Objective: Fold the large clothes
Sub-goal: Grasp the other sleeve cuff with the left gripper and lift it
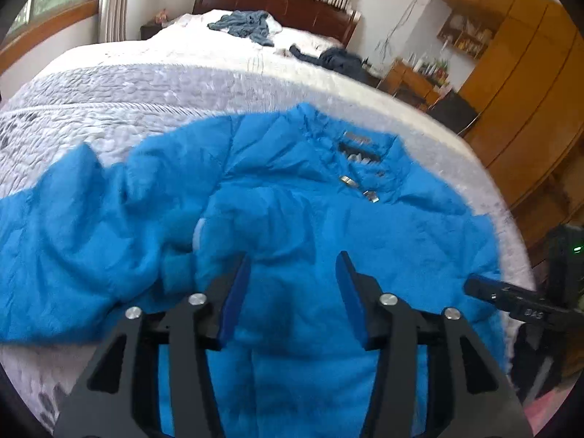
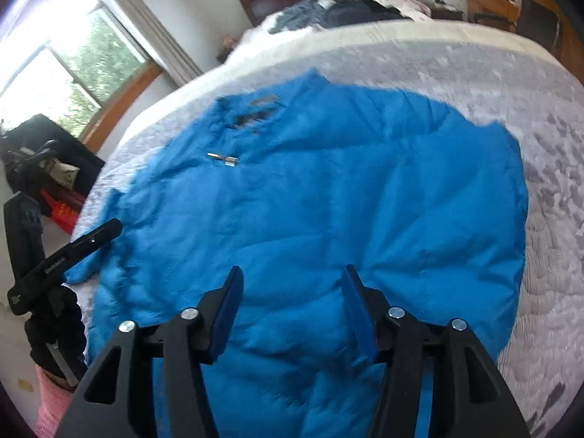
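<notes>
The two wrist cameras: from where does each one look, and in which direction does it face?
Left wrist: sits behind the left gripper, open jaws; faces the blue jacket toward the headboard. The right gripper shows at the right edge.
Right wrist: sits behind the right gripper, open jaws, facing the jacket; the left gripper in a gloved hand shows at left.
Shared: jacket, bed, headboard.
</notes>
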Demonstrator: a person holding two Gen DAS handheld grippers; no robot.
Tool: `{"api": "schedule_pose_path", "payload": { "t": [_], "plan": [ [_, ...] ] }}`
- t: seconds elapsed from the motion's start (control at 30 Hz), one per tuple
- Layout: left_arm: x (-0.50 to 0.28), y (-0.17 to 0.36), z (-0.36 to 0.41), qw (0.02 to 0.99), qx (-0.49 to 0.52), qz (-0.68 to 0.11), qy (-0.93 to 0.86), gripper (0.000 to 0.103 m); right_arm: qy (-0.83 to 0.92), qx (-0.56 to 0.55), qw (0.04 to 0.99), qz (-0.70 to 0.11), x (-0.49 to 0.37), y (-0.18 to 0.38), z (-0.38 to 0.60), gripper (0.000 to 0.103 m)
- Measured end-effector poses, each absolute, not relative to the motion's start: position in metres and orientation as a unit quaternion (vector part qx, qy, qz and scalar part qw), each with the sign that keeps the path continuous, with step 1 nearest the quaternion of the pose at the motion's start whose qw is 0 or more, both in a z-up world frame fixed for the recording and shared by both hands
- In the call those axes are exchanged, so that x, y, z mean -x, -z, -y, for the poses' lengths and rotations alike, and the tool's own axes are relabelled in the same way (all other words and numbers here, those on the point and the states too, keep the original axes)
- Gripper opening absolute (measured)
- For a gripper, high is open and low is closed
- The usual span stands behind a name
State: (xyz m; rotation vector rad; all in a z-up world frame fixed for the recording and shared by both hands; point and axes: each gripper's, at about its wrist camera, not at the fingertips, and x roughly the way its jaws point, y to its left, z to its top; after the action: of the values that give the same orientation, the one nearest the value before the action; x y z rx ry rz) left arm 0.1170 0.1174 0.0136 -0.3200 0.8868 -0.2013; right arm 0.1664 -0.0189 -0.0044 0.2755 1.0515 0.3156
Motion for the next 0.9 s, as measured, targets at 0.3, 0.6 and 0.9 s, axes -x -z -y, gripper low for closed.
{"api": "schedule_pose_path", "payload": {
  "t": [0.3,0.6,0.9],
  "plan": [
    [-0.015,-0.018,-0.269,0.894,0.211,-0.391,-0.05,0.071,-0.227,-0.067,0.832,-0.502,-0.134,-0.013,-0.049,0.068],
    [0.046,0.028,-0.413,0.841,0.339,-0.381,-0.183,0.071,-0.201,-0.038,0.831,-0.517,-0.15,0.001,-0.073,0.069],
    [0.018,0.045,-0.476,0.827,0.411,-0.341,-0.174,0.07,-0.192,-0.051,0.828,-0.524,-0.165,0.018,-0.068,0.069]
  ]
}}
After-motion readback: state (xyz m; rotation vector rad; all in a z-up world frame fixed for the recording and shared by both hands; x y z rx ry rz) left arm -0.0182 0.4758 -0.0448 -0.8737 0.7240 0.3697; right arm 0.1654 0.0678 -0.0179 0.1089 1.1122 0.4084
